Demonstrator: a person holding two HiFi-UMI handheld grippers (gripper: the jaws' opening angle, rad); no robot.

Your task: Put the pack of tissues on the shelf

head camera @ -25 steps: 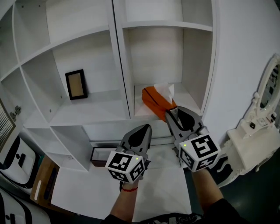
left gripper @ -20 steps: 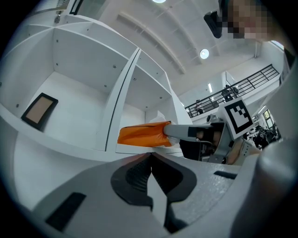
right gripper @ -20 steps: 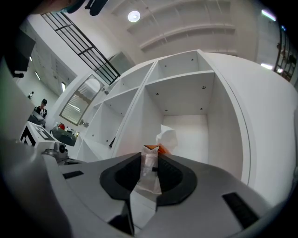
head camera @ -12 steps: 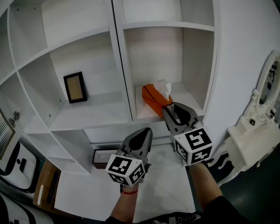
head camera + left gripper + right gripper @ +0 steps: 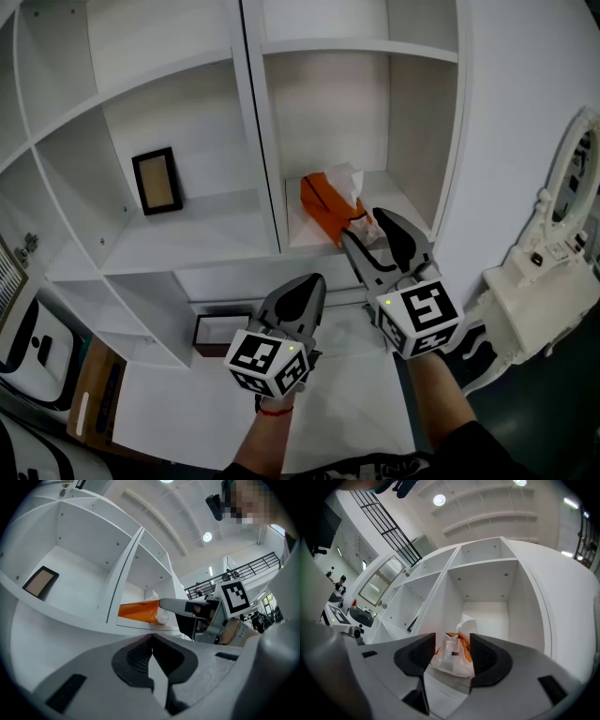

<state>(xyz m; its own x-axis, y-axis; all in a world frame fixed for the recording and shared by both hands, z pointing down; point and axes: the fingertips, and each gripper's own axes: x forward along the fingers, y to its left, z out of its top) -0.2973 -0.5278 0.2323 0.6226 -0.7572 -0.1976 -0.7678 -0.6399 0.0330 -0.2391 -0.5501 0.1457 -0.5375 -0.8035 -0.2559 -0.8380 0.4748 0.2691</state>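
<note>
Two jaws of our right gripper point(image 5: 366, 225) have just been opening and now stand released around the pack of tissues point(image 5: 323, 202), which lies at the near edge of the shelf point(image 5: 405, 208), right compartment. Our left gripper point(image 5: 312, 281) hangs clenched and empty. Withdrawing crookedly could snag the pack and drag it off.

The right gripper point(image 5: 452, 645) has fingers point(image 5: 513, 672) of grey, faintly grainy matt plastic with darker inner pads point(image 5: 482, 654). Its jaws have just been opening, and between them sits the end of the pack of tissues point(image 5: 451, 660): thin, crinkled, glossy film, clear here and orange further past the fingertips, with soft white paper poking out. The left gripper point(image 5: 151, 638), jaws together, is the same matt grey with ribbed dark pads. Beyond both fingertips the shelf point(image 5: 206, 236) is smooth white satin board
</note>
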